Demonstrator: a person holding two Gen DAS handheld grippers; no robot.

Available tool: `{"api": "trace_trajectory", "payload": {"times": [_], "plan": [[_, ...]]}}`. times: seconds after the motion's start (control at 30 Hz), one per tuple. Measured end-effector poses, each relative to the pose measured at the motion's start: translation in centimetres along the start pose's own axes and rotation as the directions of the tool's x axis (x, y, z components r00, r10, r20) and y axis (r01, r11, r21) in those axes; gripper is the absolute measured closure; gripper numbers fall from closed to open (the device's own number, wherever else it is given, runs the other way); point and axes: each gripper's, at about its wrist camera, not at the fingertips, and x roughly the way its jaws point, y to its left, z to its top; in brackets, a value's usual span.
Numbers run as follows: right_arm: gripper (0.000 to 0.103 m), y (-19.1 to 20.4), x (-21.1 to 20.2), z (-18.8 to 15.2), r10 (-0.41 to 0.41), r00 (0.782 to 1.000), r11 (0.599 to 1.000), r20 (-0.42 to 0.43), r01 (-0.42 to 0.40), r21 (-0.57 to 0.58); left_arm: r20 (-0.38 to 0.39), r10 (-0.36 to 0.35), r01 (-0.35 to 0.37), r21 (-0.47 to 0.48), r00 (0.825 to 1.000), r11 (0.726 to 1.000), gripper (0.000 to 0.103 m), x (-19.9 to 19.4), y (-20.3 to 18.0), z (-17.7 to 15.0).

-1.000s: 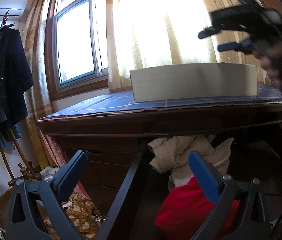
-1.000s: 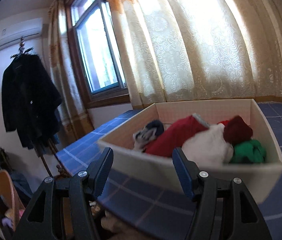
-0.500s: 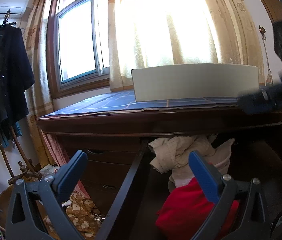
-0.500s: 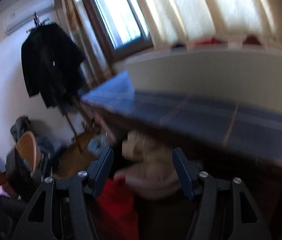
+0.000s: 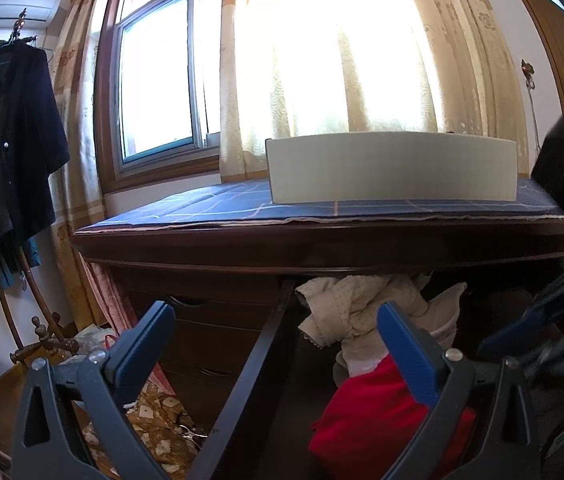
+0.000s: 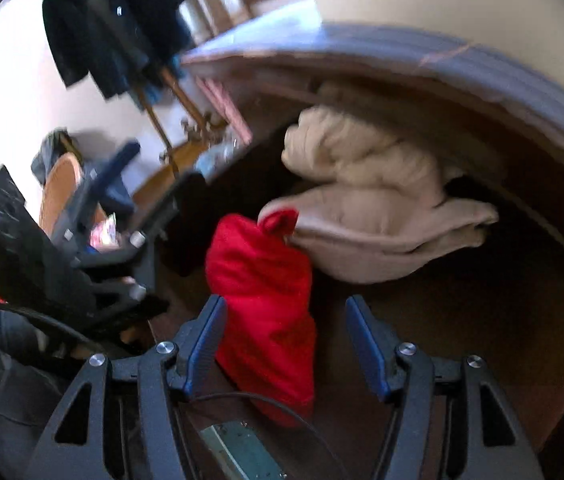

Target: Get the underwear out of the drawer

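The open drawer (image 6: 482, 340) of a dark wooden dresser holds a crumpled red garment (image 6: 257, 280) and a heap of beige garments (image 6: 362, 184) behind it. My right gripper (image 6: 286, 308) points steeply down into the drawer and is open. Its blue fingers (image 6: 205, 340) straddle the near end of the red garment without pressing on it. In the left wrist view the same red garment (image 5: 370, 420) and beige heap (image 5: 358, 308) lie ahead. My left gripper (image 5: 273, 320) hangs open over the drawer's left side wall (image 5: 249, 380), holding nothing. The right gripper (image 5: 542, 320) shows blurred at the right edge.
A white box (image 5: 394, 168) stands on the blue checked cloth (image 5: 209, 208) covering the dresser top, which overhangs the drawer. Closed drawers (image 5: 201, 332) lie to the left. A coat stand with a dark jacket (image 5: 5, 152) is by the window.
My right gripper has come down from in front of the white box on the dresser top and tipped into the drawer, over the red garment. The left gripper has stayed put.
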Motion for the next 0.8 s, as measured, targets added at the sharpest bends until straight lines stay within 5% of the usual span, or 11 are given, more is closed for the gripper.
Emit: {"api": "trace_trajectory", "payload": {"times": [0.2,0.4,0.57,0.8], "plan": [[0.043,-0.5,4.1,0.4,0.146,0.982,0.989,-0.124,-0.140,0.052,0.003,-0.012,0.012,-0.032,1.000,0.999,0.000,0.0,0.4,0.0],[0.053,-1.7,6.3,0.6,0.205,0.962,0.975,-0.181,-0.184,0.123,0.005,-0.013,0.014,-0.036,1.000,0.999,0.000,0.0,0.4,-0.1],[0.072,-1.6,6.0,0.2,0.211,0.961,0.974,-0.180,-0.193,0.116,0.007,-0.012,0.012,-0.037,1.000,0.999,0.000,-0.1,0.3,-0.1],[0.081,-1.9,2.5,-1.2,0.192,0.978,0.973,-0.083,-0.179,0.148,0.008,-0.013,0.013,-0.036,1.000,0.999,0.000,-0.2,0.4,0.0]]}}
